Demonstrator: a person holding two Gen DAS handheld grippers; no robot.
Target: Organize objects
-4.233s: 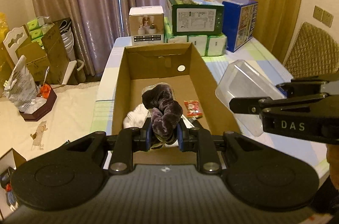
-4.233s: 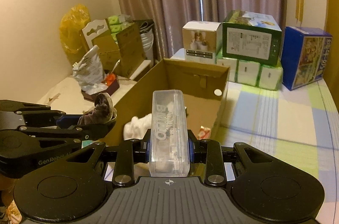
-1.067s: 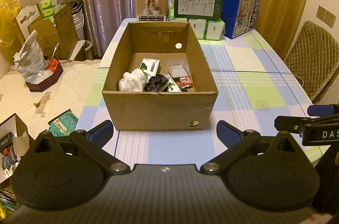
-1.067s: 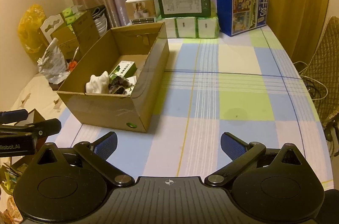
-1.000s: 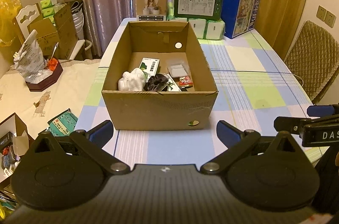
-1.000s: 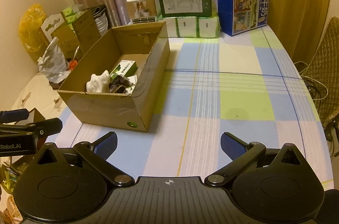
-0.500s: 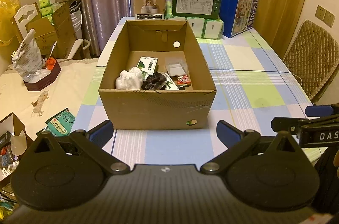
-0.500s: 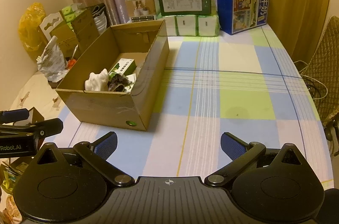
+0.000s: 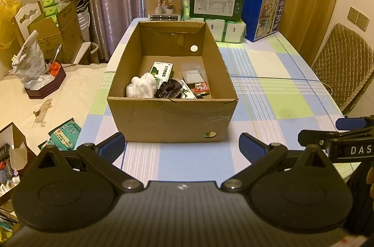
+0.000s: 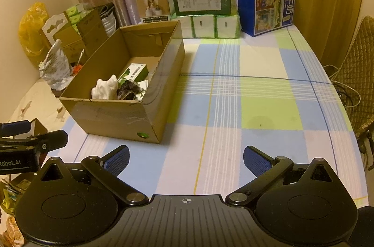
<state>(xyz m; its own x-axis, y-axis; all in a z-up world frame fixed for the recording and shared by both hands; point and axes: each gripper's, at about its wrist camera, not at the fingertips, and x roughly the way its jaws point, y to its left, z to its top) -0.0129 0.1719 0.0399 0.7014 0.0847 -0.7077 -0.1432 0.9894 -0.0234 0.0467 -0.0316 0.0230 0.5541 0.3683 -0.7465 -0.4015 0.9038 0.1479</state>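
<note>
Cardboard box sits ahead of both wide-spread, empty tongs.

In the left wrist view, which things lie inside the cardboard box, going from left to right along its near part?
White cloth bundle → dark velvet scrunchie → small red snack packet, all inside the cardboard box.

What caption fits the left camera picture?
Open left gripper faces a cardboard box holding a scrunchie and small items.
</note>
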